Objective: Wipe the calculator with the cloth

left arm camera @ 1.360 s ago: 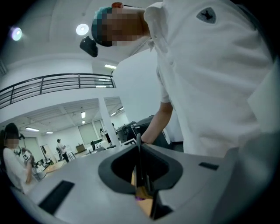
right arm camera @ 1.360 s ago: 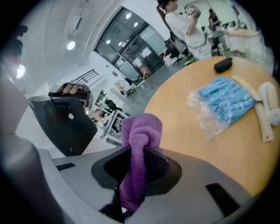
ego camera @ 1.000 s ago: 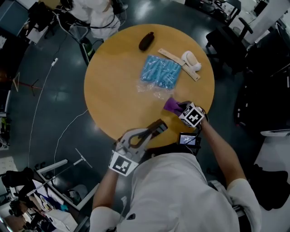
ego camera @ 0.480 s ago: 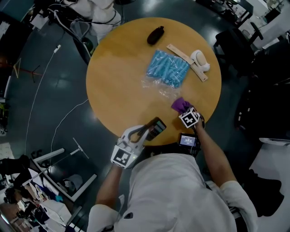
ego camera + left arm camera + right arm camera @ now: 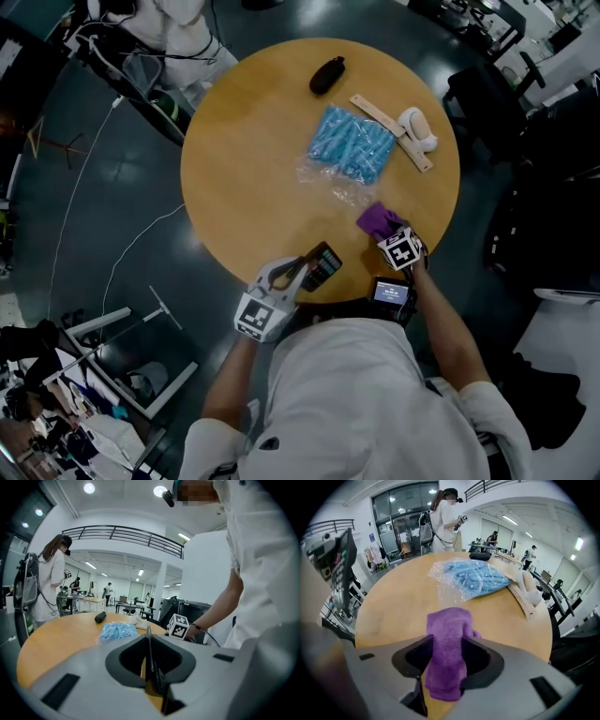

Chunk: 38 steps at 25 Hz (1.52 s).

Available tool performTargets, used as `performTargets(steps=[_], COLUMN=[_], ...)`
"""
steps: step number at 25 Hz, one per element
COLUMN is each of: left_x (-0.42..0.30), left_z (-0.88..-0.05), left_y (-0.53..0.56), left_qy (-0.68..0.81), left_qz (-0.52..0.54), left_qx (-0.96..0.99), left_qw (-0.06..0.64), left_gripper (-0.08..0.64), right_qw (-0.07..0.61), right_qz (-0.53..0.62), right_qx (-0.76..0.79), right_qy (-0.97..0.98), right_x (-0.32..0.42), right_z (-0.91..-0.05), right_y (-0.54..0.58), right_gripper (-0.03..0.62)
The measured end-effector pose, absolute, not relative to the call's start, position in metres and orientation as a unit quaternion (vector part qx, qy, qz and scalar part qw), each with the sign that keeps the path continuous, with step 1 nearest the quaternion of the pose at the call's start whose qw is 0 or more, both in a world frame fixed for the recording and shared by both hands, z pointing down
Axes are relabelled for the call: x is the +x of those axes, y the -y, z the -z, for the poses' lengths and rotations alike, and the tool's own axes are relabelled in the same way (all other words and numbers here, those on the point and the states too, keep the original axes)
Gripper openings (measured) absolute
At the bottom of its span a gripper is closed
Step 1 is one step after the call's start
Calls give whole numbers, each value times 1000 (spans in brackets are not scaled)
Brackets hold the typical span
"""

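- The left gripper (image 5: 304,272) has its fingers pinching the calculator (image 5: 322,266) above the desk's (image 5: 244,169) 6 o'clock edge.
- The right gripper's (image 5: 388,233) fingers have just been spreading; the purple cloth (image 5: 377,219) lies slack between them at 4 o'clock.
- The cloth is probably being let go; next, lower the calculator flat.

The dark calculator (image 5: 323,265), keypad showing, is tilted just below centre of the head view, clamped edge-on in the left gripper (image 5: 307,271). The purple cloth (image 5: 379,220) is bunched up right of centre.

open lab hall: railed mezzanine (image 5: 123,533), work desks (image 5: 95,600), ceiling lights (image 5: 89,488).
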<state>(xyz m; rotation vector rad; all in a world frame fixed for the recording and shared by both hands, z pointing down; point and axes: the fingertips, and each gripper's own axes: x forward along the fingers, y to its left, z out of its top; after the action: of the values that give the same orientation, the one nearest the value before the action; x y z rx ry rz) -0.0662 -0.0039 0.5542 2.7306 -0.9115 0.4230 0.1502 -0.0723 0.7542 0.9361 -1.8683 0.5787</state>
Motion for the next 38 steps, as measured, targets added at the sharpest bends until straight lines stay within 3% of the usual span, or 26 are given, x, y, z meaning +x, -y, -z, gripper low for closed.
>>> performTargets(steps=[3,15,38], left_x=[-70,-82,-124], left_z=[-576,-663,-742], left_y=[4,31,54], left_qy=[305,326,370], left_qz=[-149,-149,-132], left_qx=[932,907,853], left_qw=[130,222,343], left_gripper=[43,43,59], right_qw=[461,349,326], right_qz=[-227,-180,-212], right_qx=[391,490,481], right_qy=[763,778,786], right_x=[149,164,147], right_z=[-739,-650,-644], right_y=[67,60,49], right_gripper=[220,219,216])
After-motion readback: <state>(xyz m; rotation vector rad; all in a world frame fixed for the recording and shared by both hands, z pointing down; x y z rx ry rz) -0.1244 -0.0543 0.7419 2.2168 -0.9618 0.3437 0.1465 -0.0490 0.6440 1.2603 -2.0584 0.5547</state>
